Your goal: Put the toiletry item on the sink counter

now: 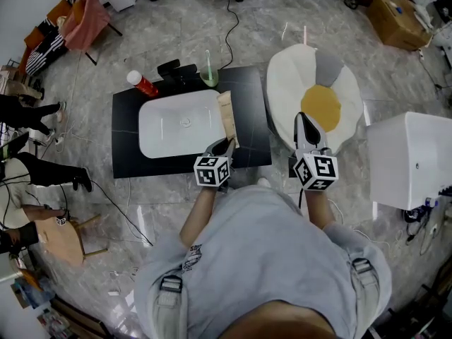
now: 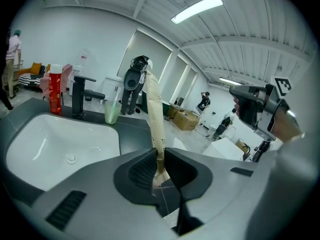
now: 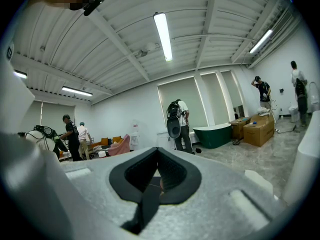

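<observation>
The toiletry item (image 1: 227,119) is a long flat beige tube. My left gripper (image 1: 224,145) is shut on its near end and holds it over the right side of the black sink counter (image 1: 251,94), just right of the white basin (image 1: 176,126). In the left gripper view the tube (image 2: 154,109) rises upright from between the pads of the left gripper (image 2: 159,165). My right gripper (image 1: 305,127) hovers to the right of the counter, over an egg-shaped cushion. In its own view the right gripper (image 3: 157,174) has its jaws together with nothing between them.
A red bottle (image 1: 143,85), a black faucet (image 1: 176,69) and a green cup (image 1: 209,78) stand along the counter's far edge. The egg-shaped cushion (image 1: 332,83) lies on the floor at right, beside a white box (image 1: 413,157). A wooden stool (image 1: 63,235) stands at left.
</observation>
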Tool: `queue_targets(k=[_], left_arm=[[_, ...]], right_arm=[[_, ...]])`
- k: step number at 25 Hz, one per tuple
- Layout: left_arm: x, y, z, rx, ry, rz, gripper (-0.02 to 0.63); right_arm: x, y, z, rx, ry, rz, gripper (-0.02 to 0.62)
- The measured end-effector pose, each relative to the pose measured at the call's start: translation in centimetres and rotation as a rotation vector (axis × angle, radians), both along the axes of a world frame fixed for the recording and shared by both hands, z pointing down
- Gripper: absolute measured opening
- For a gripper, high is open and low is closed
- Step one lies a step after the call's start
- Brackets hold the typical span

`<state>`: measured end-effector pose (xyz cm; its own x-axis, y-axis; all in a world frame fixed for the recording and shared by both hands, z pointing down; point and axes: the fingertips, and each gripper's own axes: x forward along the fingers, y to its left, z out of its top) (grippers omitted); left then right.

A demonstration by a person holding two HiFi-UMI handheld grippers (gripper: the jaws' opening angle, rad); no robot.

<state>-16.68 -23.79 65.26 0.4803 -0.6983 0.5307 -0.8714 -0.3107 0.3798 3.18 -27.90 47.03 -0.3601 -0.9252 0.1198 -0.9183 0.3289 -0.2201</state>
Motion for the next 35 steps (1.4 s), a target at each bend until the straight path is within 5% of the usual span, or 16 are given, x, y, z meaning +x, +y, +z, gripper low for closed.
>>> queue_targets(k=[35], left_arm=[[1.9,2.1,5.2,-0.175,0.08,0.062,0.048]], right_arm=[[0.8,1.0,0.2,-0.012,0.01,0.016,0.005]])
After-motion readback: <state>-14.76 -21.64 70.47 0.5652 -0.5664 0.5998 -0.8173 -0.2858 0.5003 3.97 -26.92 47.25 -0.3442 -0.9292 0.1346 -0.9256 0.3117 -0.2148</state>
